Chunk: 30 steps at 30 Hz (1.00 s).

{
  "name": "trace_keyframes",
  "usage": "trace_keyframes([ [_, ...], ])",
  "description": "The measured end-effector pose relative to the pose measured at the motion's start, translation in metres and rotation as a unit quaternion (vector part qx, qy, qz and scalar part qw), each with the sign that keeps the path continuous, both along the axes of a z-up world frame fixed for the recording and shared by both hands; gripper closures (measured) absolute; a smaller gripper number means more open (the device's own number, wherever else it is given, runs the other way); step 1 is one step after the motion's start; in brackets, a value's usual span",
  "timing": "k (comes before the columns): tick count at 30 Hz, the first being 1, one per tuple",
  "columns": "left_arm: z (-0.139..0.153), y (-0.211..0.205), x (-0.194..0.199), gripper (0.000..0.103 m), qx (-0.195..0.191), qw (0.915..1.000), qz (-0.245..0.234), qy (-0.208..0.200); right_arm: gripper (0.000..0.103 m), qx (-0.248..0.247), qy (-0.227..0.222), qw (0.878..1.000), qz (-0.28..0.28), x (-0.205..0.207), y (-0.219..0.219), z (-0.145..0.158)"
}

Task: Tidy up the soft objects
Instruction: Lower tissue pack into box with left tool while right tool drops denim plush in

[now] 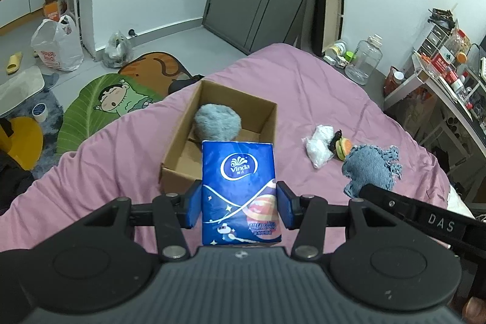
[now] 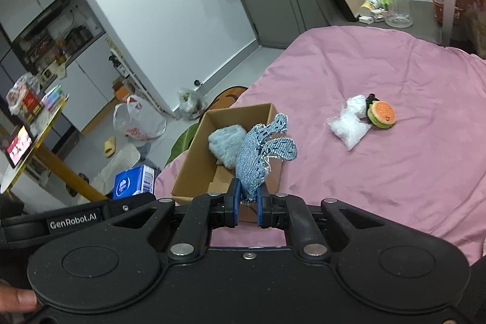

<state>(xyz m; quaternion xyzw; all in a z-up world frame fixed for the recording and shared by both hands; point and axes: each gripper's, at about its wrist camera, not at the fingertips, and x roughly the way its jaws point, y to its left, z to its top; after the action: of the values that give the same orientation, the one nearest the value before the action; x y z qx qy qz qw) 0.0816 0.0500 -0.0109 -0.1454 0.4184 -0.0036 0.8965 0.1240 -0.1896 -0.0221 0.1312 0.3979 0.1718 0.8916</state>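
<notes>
Between our left gripper's (image 1: 240,207) blue pads we are clamping the blue tissue pack (image 1: 240,187), upright, its long axis running away from us toward the cardboard box (image 1: 179,148). Our right gripper (image 2: 247,204) is pinching the denim scrap (image 2: 258,157) by its lower end, jaws nearly closed on it, frayed strips flopping up and to the right. We are holding both loads just short of the box's near wall, the open top lying straight ahead and below; the left hand looks slightly nearer its middle. Inside, the grey fluffy pad (image 1: 217,119) is filling the far half, so the near half seems the free spot. On the pink bedspread (image 2: 379,172), well right of the box, the white plastic bag (image 2: 349,126) and the burger toy (image 2: 381,114) are lying together, touching. Nothing is blocking the drop.
</notes>
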Motion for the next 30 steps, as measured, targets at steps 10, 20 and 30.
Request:
trace_keyframes([
  [10,-0.005,0.023,0.004,0.054,0.003,1.0000,0.001,0.005,0.092,-0.032,-0.007,0.999,0.027,0.010,0.026,-0.003],
  [20,-0.022,0.035,0.029,0.054,0.000,0.9997,-0.005,0.022,0.092,-0.037,0.003,0.999,0.031,0.028,0.043,-0.017],
  [30,-0.045,0.037,0.068,0.054,-0.003,0.9991,-0.014,0.041,0.092,-0.035,0.013,0.999,0.026,0.052,0.058,-0.034],
])
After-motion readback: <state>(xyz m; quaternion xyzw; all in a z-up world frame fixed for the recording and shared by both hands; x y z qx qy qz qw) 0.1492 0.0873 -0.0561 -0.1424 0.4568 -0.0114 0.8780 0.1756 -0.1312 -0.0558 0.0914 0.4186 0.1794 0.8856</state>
